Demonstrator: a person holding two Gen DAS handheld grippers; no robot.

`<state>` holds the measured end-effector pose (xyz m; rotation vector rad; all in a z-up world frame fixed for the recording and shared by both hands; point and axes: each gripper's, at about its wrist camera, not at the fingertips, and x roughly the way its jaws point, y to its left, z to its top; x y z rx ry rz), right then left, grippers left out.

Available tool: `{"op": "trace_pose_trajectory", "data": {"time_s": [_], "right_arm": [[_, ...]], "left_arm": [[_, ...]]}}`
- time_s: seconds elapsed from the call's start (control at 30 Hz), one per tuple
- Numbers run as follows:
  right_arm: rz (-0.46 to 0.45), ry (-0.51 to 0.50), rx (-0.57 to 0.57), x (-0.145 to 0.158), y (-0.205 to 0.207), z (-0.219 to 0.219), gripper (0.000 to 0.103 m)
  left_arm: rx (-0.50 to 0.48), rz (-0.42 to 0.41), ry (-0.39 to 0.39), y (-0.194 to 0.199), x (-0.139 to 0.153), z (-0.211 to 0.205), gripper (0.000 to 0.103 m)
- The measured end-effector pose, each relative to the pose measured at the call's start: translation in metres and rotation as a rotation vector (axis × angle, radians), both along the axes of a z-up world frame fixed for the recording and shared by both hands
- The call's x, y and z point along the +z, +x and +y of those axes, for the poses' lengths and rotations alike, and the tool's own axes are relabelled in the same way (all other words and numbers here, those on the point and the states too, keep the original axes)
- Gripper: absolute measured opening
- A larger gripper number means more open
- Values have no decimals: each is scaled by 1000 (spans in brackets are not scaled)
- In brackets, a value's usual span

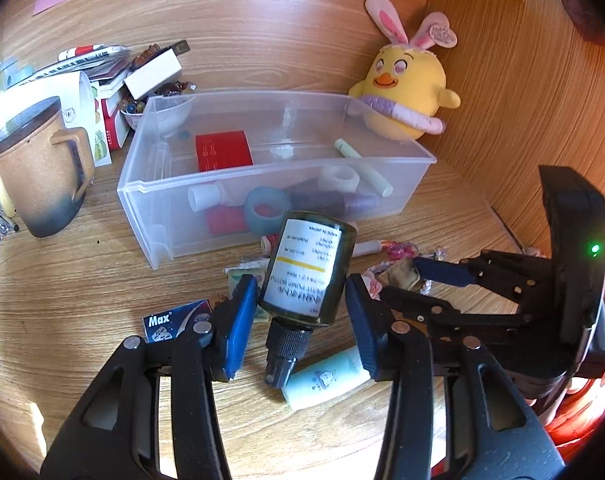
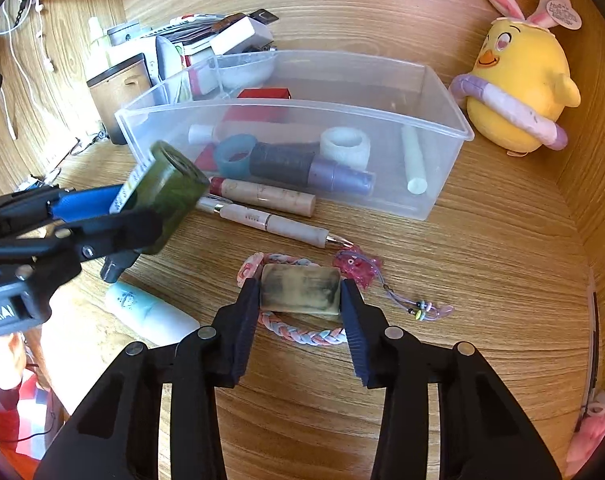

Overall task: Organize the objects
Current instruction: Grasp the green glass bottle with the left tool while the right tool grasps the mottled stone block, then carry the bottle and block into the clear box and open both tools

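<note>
Two grips on now: the left gripper (image 1: 302, 288) clamps the dark green pump bottle (image 1: 308, 268) just before the clear plastic bin (image 1: 142, 200), the right gripper (image 2: 300, 300) pinches the smudged eraser (image 2: 300, 290), so lift each clear over the bin's front wall before releasing.

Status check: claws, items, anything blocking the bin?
Left claw shut on green bottle, lifted. Right claw shut on eraser, atop braided bracelet. Clear bin unobstructed.

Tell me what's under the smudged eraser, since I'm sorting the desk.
The smudged eraser, between the right gripper's pads, lies over a braided pink-and-blue bracelet on the wooden desk. The bracelet's covered middle stretch can't be seen.
</note>
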<state>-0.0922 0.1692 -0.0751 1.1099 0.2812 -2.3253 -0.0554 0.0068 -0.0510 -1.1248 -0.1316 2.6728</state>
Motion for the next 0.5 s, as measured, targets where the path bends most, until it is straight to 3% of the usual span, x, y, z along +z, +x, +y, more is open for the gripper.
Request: {"op": "trace_pose_trajectory", "data": {"time_s": [0.1,0.5], "right_arm": [[2,-9,-4,2,1,2,37],[85,-96,-33,43,7,16,37]], "left_arm": [[4,13,8,0,6,-1,41],[36,73,45,2,29,-7,40]]}}
